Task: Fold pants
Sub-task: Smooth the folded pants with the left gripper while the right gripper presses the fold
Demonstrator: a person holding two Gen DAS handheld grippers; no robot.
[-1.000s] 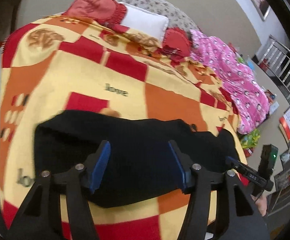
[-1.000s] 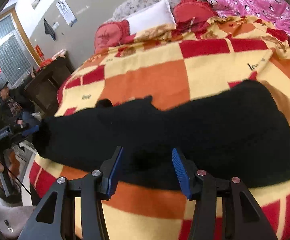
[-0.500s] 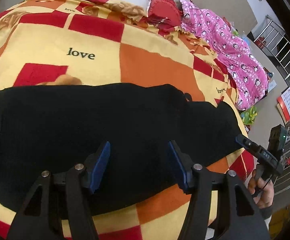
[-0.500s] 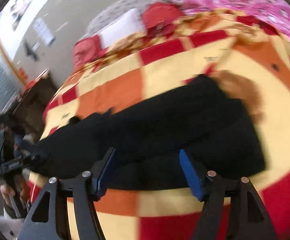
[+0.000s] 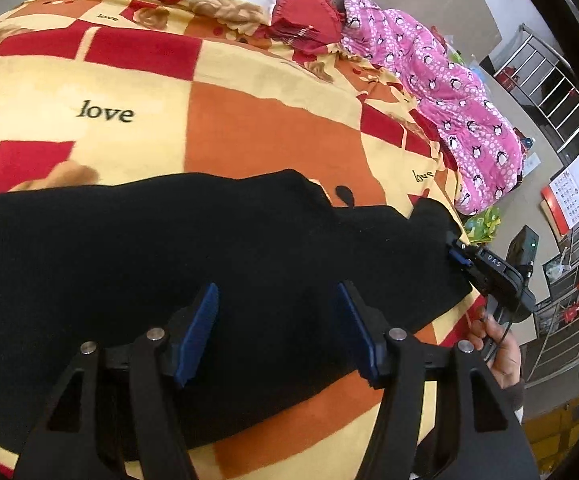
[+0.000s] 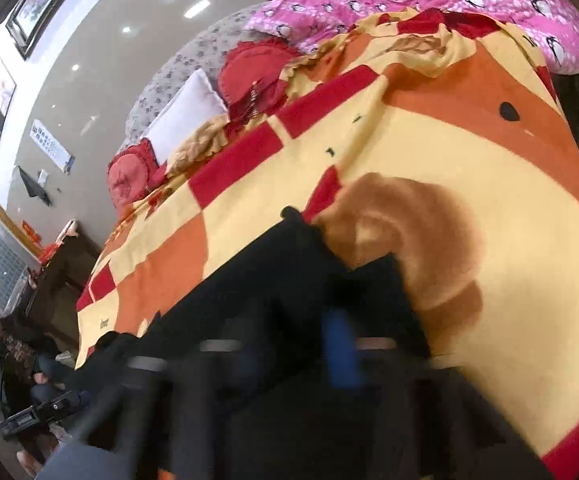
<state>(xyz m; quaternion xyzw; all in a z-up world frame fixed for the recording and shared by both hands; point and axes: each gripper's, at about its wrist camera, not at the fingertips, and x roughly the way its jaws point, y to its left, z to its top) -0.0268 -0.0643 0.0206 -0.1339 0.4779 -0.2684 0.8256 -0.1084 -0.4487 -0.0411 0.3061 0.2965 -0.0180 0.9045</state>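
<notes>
Both grippers work the black pants (image 5: 169, 264) along the blanket's (image 5: 273, 128) near edge: my right gripper (image 5: 459, 258) pinches an end shut, my left gripper (image 5: 277, 320) hovers half-wide, empty. Soft, limp cloth (probably light); grip edges, not middles.

bright, even indoor light; ceiling spots glare at eleven o'clock; fisheye bends the edges; right view's lower half motion-blurred

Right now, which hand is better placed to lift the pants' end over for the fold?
Right. The right tool is shut at the end of the black pants, seemingly pinching the fabric. The left tool hangs open over the middle, gripping nothing.
</notes>
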